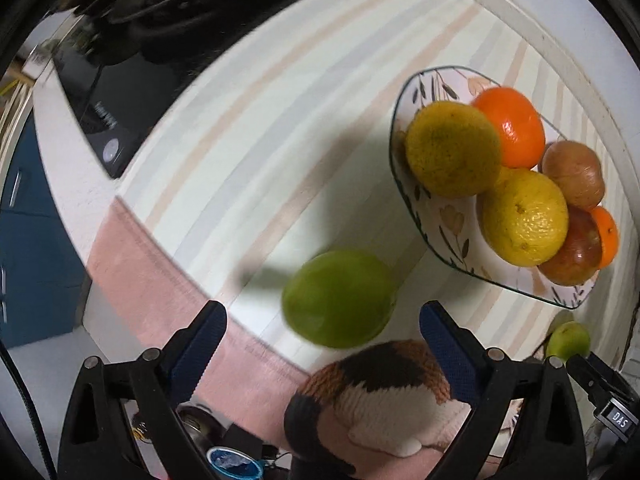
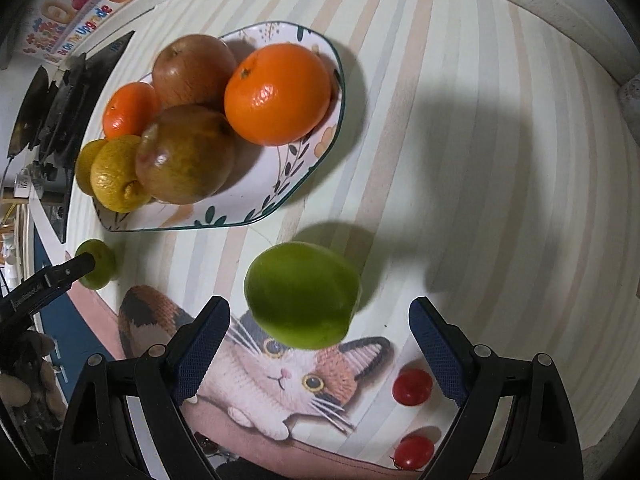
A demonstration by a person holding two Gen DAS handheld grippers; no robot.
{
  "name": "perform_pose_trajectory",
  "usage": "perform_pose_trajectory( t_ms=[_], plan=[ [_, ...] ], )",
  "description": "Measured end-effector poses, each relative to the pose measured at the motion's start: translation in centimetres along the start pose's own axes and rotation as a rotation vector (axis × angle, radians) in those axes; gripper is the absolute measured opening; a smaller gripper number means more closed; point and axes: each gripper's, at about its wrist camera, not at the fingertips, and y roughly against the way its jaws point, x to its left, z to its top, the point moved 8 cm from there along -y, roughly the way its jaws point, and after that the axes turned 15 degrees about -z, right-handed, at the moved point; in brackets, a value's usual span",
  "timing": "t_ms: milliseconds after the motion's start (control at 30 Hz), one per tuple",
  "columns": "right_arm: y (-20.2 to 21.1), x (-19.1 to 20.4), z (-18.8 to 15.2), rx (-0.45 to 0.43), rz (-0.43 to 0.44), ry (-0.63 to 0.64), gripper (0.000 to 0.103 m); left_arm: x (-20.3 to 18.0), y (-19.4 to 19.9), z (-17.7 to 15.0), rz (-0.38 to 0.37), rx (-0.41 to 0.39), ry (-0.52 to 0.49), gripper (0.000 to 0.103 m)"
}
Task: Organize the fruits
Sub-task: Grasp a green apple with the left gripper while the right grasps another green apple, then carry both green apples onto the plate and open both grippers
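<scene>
Cloth (image 2: 480, 160) with pastel stripes and a calico cat picture covers the desk (image 1: 72, 184), which gives loose round fruit a soft bed to lie on. On it sits the floral plate (image 2: 280, 184), the collecting point, already heaped: a large orange (image 2: 278, 94), two brown fruits (image 2: 186, 154), yellow citrus (image 2: 114, 178) and a small orange (image 2: 128, 110) lean on one another, so the pile looks crowded at the yellow-citrus end and barer toward the rim nearest the right tool.

The left tool (image 1: 323, 308) is spread wide and holds nothing. Its fingers straddle the first green fruit (image 1: 340, 300), which lies on the cloth just off the plate's yellow-citrus end. The right tool (image 2: 320, 304) is likewise wide apart and empty-handed, aimed at the second green fruit (image 2: 300, 294), just off the plate's bare rim. Neither fruit touches a pad. Both fruits are blurred, so I cannot tell whether they lie quite settled.

I judge each tool is lined up for its own pick, the wide spread being chosen to clear these plump fruits. Smallest are two cherry tomatoes (image 2: 412, 386), well away from the plate beyond the second green fruit, not yet gathered.
</scene>
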Motion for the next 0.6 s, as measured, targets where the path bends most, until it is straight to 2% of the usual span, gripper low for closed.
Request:
perform_pose_trajectory(
  t_ms=[67, 133, 267, 300, 367, 500, 600],
  plan=[
    [-0.4, 0.3, 0.2, 0.001, -0.006, -0.002, 0.093, -0.5, -0.7, 0.2, -0.001, 0.006, -0.028, 0.094],
    [-0.7, 0.7, 0.4, -0.003, -0.018, 0.003, 0.089, -0.9, -1.2, 0.3, 0.009, 0.018, -0.051, 0.074],
    [-1.3, 1.4, 0.5, 0.01, -0.007, 0.013, 0.077, -1.0, -1.4, 0.6, 0.034, 0.005, -0.069, 0.059],
    [-1.4, 1.7, 0.5, 0.011, 0.002, 0.015, 0.076, -1.1, -1.3, 0.7, 0.032, -0.003, -0.071, 0.059],
    [-1.5, 2.4, 0.4, 0.006, 0.02, 0.028, 0.066, -1.0, -1.2, 0.7, 0.019, -0.007, -0.064, 0.058],
    [-1.4, 3.3, 0.1, -0.014, -0.002, 0.06, 0.066, -1.0, -1.1, 0.3, 0.017, -0.017, -0.068, 0.058],
    [-1.2, 3.4, -0.3, -0.006, 0.028, 0.05, 0.065, -1.1, -0.3, -0.1, -0.002, -0.025, -0.069, 0.058]
  ],
)
